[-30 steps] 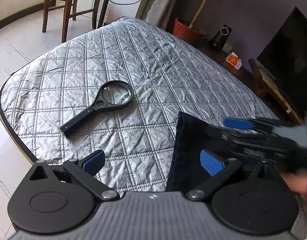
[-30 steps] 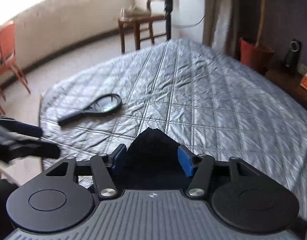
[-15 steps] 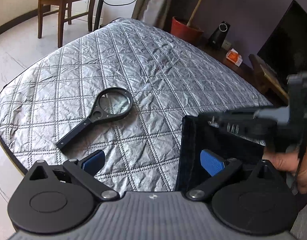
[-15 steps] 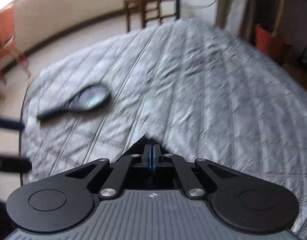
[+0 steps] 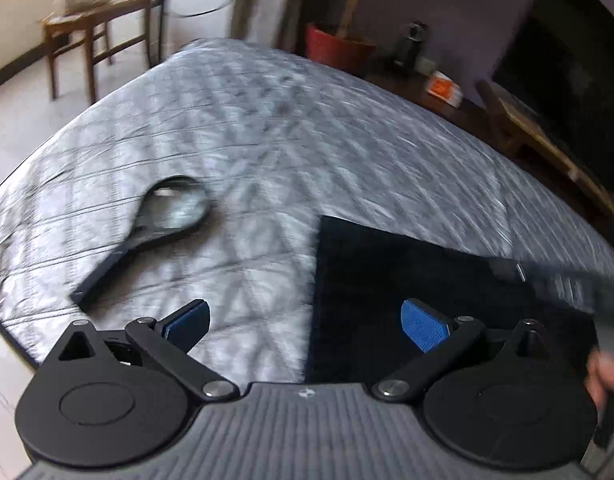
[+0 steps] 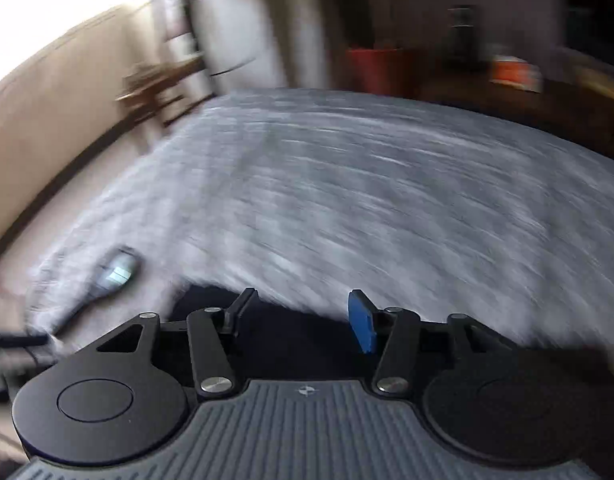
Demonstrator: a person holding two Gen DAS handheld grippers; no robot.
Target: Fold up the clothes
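A dark navy folded cloth [image 5: 391, 280] lies flat on the silver quilted surface [image 5: 287, 152], near its front right. My left gripper [image 5: 305, 326] hangs open above the cloth's left edge, one blue pad over the quilt and the other over the cloth. In the blurred right wrist view my right gripper [image 6: 301, 316] is open just above the same dark cloth [image 6: 291, 340], holding nothing. The right gripper's body shows as a blur at the right edge of the left wrist view, with a hand [image 5: 607, 372] on it.
A black magnifying glass [image 5: 155, 228] lies on the quilt left of the cloth; it also shows in the right wrist view, magnifying glass [image 6: 107, 280]. Beyond the quilt stand a wooden chair [image 5: 95, 28], a red plant pot [image 5: 335, 46] and a low wooden bench [image 5: 547, 140].
The right gripper, shut on the cloth half a second ago, has opened and let it go. The cloth now lies flatter and wider. Both cameras are moving fast.
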